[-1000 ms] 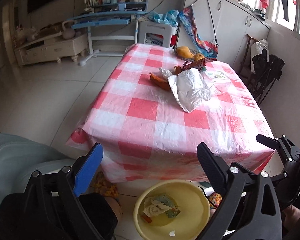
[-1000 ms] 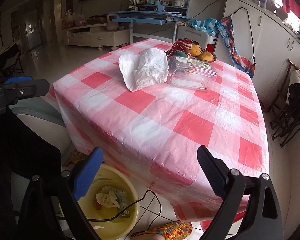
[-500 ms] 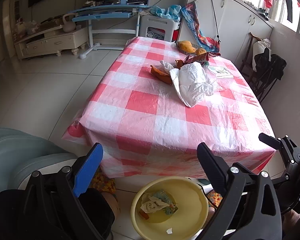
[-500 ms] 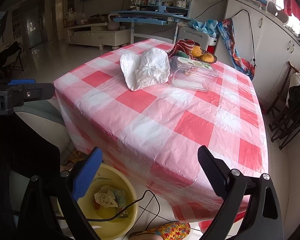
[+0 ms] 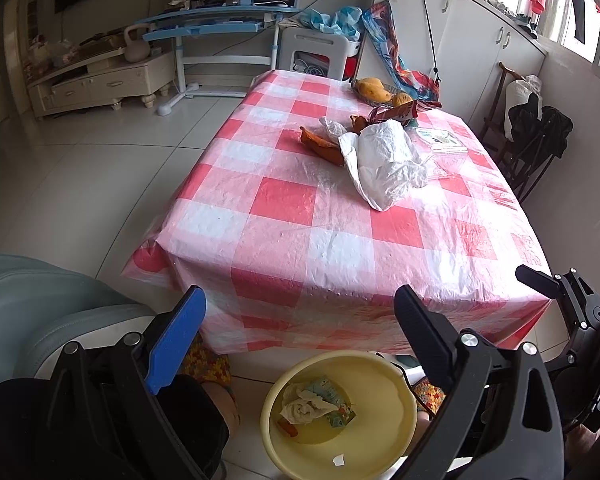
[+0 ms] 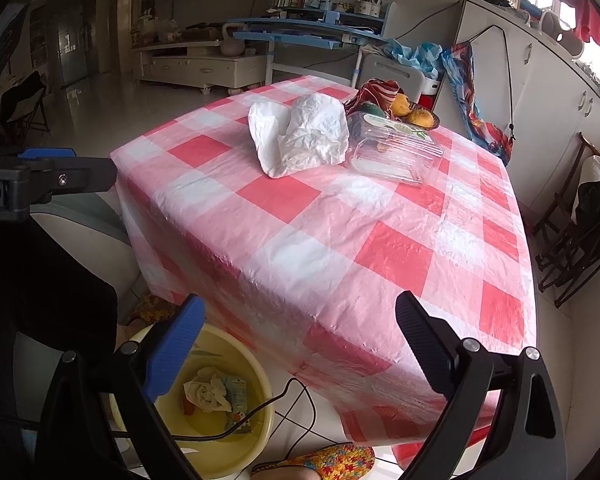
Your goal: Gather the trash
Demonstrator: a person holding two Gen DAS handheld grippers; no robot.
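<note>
My left gripper [image 5: 296, 336] and right gripper [image 6: 300, 332] gape wide, empty. Below the fingers, the yellow basin [image 5: 384, 436] – rim partly hidden – holds crumpled tissue [image 5: 300, 406], a wrapper. White bag [image 5: 384, 160] lies ahead, on the table [image 5: 284, 216].

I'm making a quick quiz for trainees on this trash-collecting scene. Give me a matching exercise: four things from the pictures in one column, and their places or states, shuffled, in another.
Things:
1. white plastic bag
2. crumpled tissue
3. mangoes
4. left tongs

Places or states:
A. in the yellow basin on the floor
B. open, holding nothing
C. far end of the table
D. middle of the table

Pairs: 1-D, 2-A, 3-C, 4-B
</note>
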